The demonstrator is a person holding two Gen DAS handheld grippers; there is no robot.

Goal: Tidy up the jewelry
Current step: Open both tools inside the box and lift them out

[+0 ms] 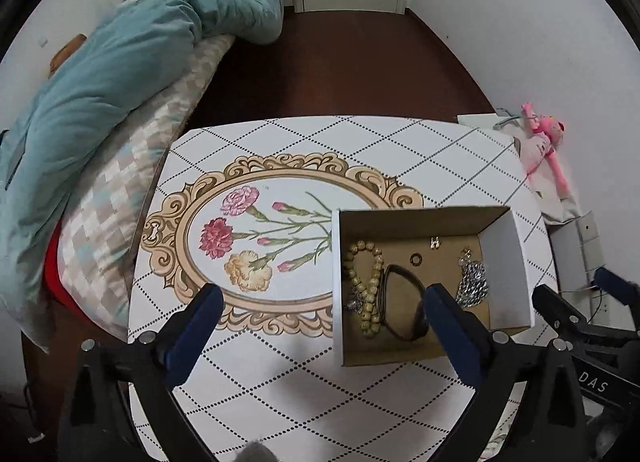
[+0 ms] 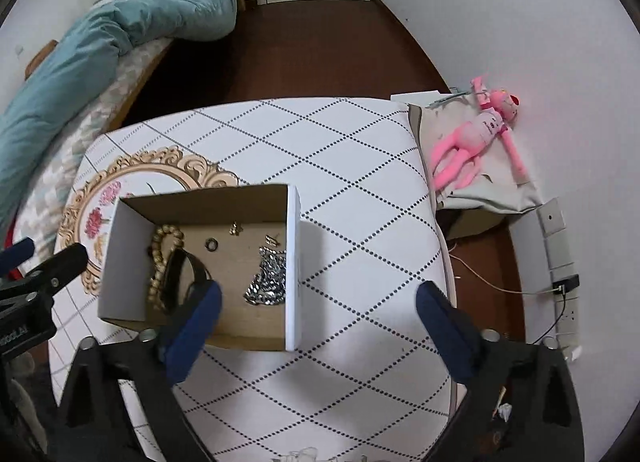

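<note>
A diamond-patterned table point(image 1: 280, 362) carries an open cardboard box point(image 1: 508, 262).

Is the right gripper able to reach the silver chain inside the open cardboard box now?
Probably yes: the right gripper is open and empty, the cardboard box has no lid, and nothing covers the silver chain.

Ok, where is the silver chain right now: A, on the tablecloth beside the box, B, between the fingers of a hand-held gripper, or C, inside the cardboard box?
C: the silver chain lies heaped on the floor of the cardboard box, near its white side wall.
</note>
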